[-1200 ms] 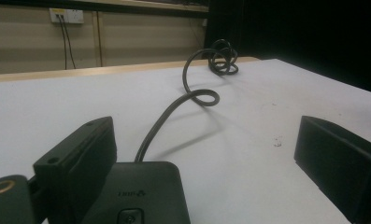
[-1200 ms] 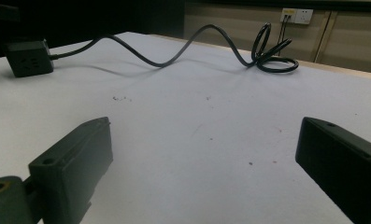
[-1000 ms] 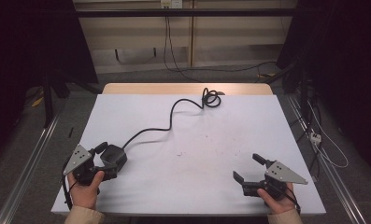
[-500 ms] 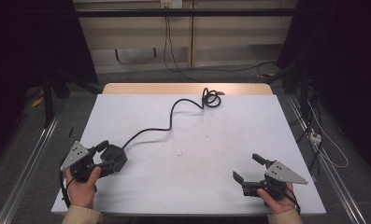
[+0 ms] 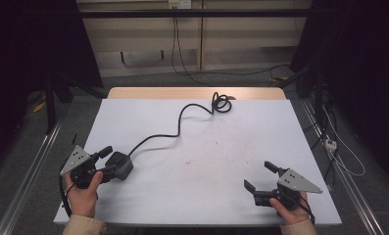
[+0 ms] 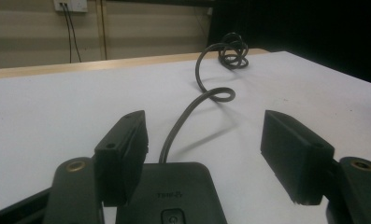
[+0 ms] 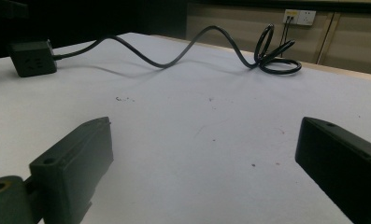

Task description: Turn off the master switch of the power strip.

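Observation:
A black box with a button [image 5: 124,166] [image 6: 174,198] lies on the white table [image 5: 206,161] at the near left. Its black cable [image 5: 181,119] [image 6: 183,123] runs to a coil [image 5: 222,103] [image 7: 275,56] near the far edge. My left gripper [image 5: 110,162] [image 6: 204,140] straddles the box. Its jaws have just been closing with the box between them; the right jaw stands clear of the box's side. My right gripper [image 5: 259,175] [image 7: 204,144] rests open near the front right with nothing between its jaws. The box [image 7: 32,58] lies far off in the right gripper view.
A wooden strip [image 5: 197,93] borders the table's far edge. Behind it a wall socket [image 5: 178,4] has cords hanging down. Metal rails [image 5: 30,166] run along the floor on both sides, and loose cables with a plug [image 5: 330,143] lie to the right.
The left gripper's jaws have drawn closer together around the black box. The right gripper has stayed where it was.

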The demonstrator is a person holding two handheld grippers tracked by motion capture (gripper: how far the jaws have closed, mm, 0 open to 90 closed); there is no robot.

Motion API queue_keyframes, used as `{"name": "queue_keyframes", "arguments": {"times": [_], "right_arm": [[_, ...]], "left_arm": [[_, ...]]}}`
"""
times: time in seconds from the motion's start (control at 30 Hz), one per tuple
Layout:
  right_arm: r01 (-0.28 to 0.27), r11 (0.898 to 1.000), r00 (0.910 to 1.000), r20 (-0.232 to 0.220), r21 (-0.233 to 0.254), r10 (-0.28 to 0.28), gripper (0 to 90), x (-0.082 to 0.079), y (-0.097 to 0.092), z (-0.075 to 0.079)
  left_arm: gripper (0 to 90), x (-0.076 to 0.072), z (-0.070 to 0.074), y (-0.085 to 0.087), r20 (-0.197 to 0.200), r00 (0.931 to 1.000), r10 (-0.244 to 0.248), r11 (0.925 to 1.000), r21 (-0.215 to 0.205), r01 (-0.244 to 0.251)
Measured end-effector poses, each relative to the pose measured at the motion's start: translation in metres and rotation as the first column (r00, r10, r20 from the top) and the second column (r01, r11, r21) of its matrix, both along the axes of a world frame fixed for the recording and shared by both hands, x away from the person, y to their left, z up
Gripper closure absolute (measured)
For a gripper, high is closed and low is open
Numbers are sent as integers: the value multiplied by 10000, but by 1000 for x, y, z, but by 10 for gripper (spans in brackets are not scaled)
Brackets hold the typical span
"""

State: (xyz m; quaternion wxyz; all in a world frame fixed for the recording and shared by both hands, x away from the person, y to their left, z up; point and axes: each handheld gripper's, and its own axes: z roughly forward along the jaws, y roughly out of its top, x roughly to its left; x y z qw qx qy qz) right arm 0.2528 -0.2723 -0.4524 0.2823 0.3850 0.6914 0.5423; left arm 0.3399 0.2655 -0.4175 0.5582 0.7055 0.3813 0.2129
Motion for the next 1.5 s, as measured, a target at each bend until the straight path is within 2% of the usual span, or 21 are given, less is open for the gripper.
{"name": "queue_keyframes", "arguments": {"times": [0.53, 0.87, 1.5], "right_arm": [[-60, 10000, 10000, -2, -26, 60, 40, 0, 1, 0], [-84, 10000, 10000, -9, -27, 84, 41, 0, 1, 0], [-90, 10000, 10000, 35, -7, 90, 42, 0, 1, 0]], "left_arm": [[497, 3, 0, 7, -261, 9995, 156, 9997, 204, -150], [565, 3, 0, 8, -424, 9990, 126, 9991, 412, -108], [696, 4, 0, 11, -666, 9977, 107, 9984, 563, -69]]}}
